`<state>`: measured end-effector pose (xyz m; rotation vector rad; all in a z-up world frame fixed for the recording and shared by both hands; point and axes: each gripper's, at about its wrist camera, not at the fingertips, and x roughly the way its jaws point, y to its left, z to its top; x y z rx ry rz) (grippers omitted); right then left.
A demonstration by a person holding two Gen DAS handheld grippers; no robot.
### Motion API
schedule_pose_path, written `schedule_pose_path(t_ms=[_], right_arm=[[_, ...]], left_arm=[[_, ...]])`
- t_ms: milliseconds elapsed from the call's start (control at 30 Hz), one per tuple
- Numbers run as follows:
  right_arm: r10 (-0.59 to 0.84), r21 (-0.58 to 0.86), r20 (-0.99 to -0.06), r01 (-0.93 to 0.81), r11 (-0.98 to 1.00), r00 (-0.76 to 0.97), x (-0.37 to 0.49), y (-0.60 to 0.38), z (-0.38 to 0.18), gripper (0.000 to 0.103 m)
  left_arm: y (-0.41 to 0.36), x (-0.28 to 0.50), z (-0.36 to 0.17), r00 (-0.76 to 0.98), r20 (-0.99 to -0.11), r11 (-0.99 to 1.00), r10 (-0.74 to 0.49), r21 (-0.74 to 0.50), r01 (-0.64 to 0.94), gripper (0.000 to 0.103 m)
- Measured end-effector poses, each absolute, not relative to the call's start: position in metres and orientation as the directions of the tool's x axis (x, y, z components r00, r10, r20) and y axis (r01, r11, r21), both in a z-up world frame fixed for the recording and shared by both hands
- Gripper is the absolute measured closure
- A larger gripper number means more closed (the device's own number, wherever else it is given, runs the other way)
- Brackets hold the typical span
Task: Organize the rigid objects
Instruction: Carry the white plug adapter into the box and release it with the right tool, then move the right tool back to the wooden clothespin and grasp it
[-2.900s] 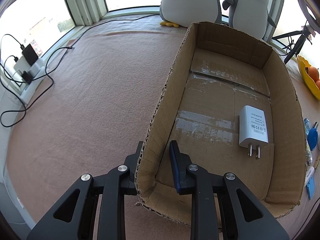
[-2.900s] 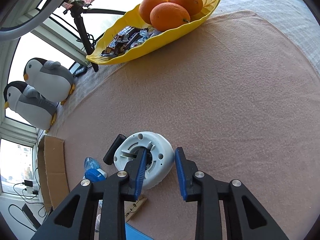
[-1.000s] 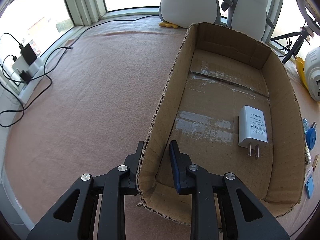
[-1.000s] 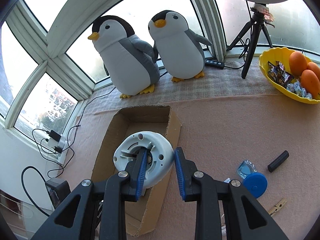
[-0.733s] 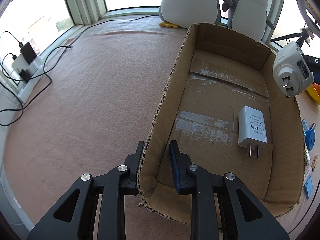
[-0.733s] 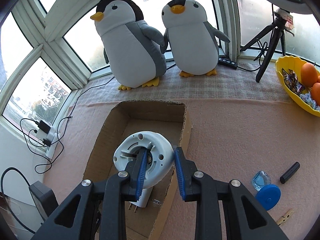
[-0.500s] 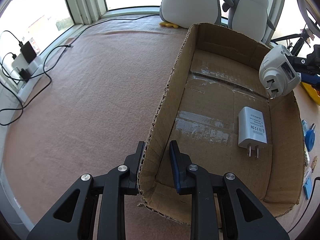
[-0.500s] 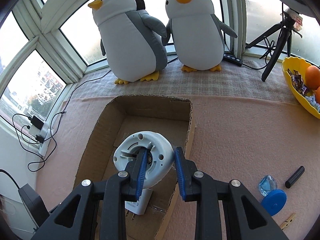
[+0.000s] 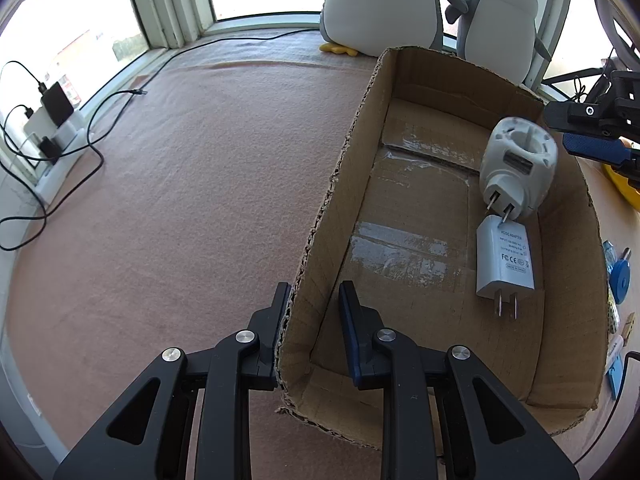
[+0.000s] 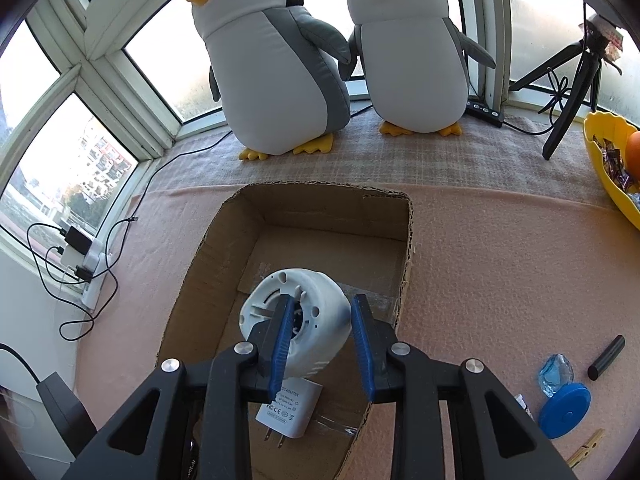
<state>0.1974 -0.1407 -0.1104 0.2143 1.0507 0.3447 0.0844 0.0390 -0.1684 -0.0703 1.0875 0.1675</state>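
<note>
My left gripper (image 9: 315,288) is shut on the left wall of the open cardboard box (image 9: 332,184), one finger outside and one inside. A flat white adapter (image 9: 504,264) lies on the box floor. A round white plug-in device (image 9: 518,172) lies just behind it, its prongs resting on the adapter's top edge. My right gripper (image 10: 322,304) hovers over the box (image 10: 406,240) with its jaws opening. The round device (image 10: 320,296) shows between its blue fingers but sits lower, free of the pads. The adapter (image 10: 290,408) shows below them.
Two plush penguins (image 10: 272,64) stand behind the box. To the right lie a yellow fruit bowl (image 10: 608,176), a black cylinder (image 10: 606,356), a blue cap (image 10: 564,410) and a clothespin (image 10: 586,446). A power strip (image 9: 56,132) with cables sits far left.
The right gripper carried the round device over the box and lowered. Its jaws widened and the device dropped onto the box floor against the adapter. The left gripper kept still.
</note>
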Motion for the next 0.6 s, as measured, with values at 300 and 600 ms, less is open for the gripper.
schedule_pose_path(t_ms=[300,600], right_arm=[[0.355,0.290,-0.790,-0.205,0.935,0.499,0.186,-0.139,-0.090,0.056],[0.363,0.315,-0.780,-0.181,0.932,0.510,0.163,-0.174,-0.072,0.056]], left_arm=[[0.038,0.084,-0.169,0.453,-0.885,0.985,0.105,0.029,-0.171,0.080],[0.038,0.084,-0.169,0.453,-0.885,0.985,0.104,0.028,-0.172,0.080]])
